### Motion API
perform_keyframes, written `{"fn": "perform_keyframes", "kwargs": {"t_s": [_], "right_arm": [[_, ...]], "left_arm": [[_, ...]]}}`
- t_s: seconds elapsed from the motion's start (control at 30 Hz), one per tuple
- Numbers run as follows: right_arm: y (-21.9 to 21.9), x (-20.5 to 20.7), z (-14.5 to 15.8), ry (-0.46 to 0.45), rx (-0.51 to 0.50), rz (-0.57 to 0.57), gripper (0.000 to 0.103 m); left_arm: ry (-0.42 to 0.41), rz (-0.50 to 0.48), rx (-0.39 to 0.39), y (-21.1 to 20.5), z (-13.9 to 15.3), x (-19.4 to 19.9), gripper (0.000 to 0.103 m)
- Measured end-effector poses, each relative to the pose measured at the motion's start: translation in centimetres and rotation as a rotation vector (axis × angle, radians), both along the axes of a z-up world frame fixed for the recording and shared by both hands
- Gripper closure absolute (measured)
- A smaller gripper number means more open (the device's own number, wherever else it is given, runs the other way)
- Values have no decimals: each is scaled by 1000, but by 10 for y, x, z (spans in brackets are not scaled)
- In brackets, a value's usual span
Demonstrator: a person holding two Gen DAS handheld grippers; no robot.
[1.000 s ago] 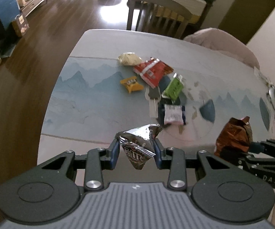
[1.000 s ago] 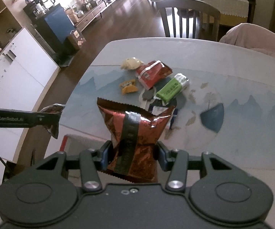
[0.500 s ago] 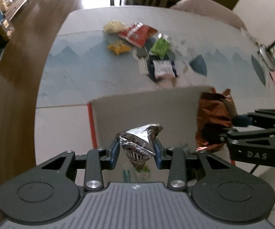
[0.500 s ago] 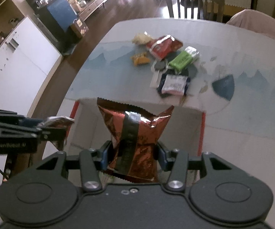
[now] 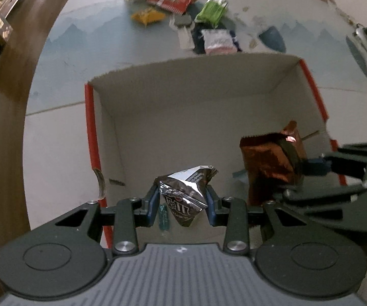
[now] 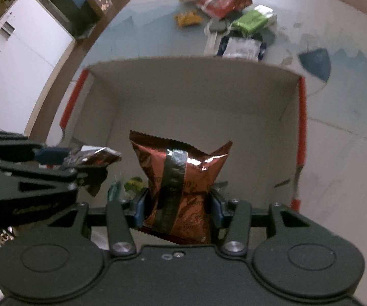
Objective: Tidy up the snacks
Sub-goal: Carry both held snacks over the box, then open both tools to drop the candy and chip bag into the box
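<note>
Left wrist view: the left gripper (image 5: 182, 200) has its jaws clenched on a crumpled silver-and-brown foil candy packet (image 5: 184, 195), and at 3 o'clock the right gripper (image 5: 311, 170) clamps a copper-red foil snack bag (image 5: 267, 163), both over the open grey cardboard box with red edges (image 5: 92, 117). Releasing together could tangle the two close grippers. A bag may catch the box's wall and spill onto the desk (image 5: 55, 153).

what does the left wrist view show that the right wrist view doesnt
Only the left wrist view shows the printed face of the silver M&M's packet, clamped in the left gripper, and a metal object at the table's right edge. Only the right wrist view shows the white cabinet. Both show the box, the brown foil bag in the right gripper, and loose snacks beyond.
</note>
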State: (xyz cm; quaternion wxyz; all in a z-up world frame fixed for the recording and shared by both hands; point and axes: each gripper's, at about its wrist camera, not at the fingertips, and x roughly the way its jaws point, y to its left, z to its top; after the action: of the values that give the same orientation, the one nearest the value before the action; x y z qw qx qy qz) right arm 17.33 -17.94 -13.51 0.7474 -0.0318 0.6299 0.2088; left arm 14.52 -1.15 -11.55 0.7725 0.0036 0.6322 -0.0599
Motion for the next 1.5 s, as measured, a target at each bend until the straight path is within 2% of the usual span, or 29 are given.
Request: {"fn": "perform_keyframes", "kwargs": {"t_s": [0.3,0.57,0.77,1.0,1.17,1.5], "right_arm": [[11,-10,-26,27,-57,22,56],[14,-14,-30,33,-76,17,56],[18,-8,-33,50,-78,7,55],[13,-2,-28,55,-59,-19,51],[5,-4,-20,47,-26,-47,41],[-1,-14,14,-13,20,-37,40]], "left_arm": [[46,9,20,-4,-33,7,67],[105,-5,37,-12,-58,14,66],[119,-19,27,-17,-66,15,65],[112,-16,-35,-4,-58,17,58],[89,-11,-64,-2,-43,16,54],[-11,-36,-85,0,2,1,53]]}}
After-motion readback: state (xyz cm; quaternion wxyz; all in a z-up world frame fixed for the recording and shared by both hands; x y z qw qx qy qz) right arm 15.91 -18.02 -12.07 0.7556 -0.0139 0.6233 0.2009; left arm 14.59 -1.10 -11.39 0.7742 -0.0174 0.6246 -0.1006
